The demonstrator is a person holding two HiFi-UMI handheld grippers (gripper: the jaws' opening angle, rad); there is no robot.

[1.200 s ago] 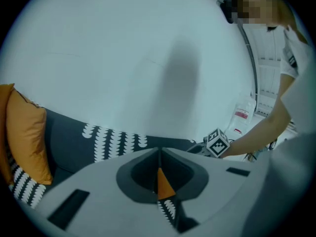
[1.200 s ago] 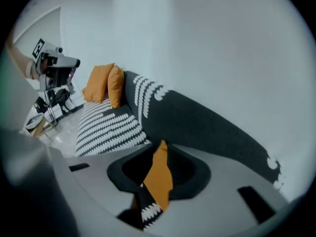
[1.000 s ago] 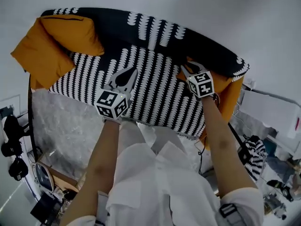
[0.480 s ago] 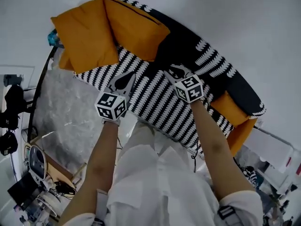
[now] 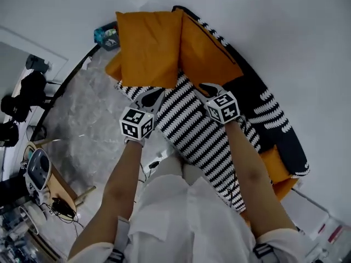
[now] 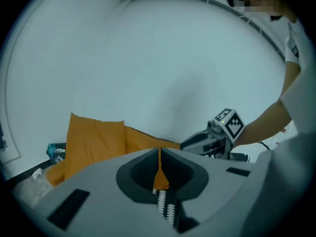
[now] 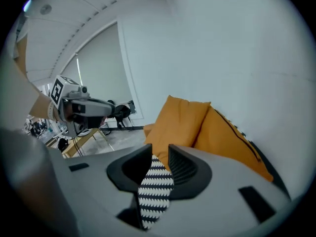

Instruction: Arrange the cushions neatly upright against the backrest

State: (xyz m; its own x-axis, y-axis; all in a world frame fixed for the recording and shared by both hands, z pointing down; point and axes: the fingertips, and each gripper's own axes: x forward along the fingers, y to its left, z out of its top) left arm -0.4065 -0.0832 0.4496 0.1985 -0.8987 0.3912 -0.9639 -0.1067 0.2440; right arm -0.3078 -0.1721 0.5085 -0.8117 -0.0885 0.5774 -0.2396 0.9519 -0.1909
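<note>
Two orange cushions stand side by side at the far end of the black-and-white patterned sofa (image 5: 204,131): the left cushion (image 5: 147,49) and the right cushion (image 5: 207,55), which leans on the dark backrest (image 5: 264,109). A third orange cushion (image 5: 277,166) lies at the sofa's near right end. My left gripper (image 5: 156,93) is shut and empty, just short of the left cushion (image 6: 94,139). My right gripper (image 5: 208,86) is open with nothing between its jaws, its tips close below the right cushion (image 7: 228,137). In the right gripper view the left cushion (image 7: 177,120) stands straight ahead.
Grey marbled floor (image 5: 82,130) lies left of the sofa. A teal object (image 5: 107,35) sits beyond the cushions. Black camera gear (image 5: 22,95) and a cluttered wooden desk (image 5: 49,185) stand at the left. A white wall runs behind the sofa.
Both grippers have travelled along the seat from the sofa's right end to the two orange cushions at the other end. The right gripper has left the third cushion behind.
</note>
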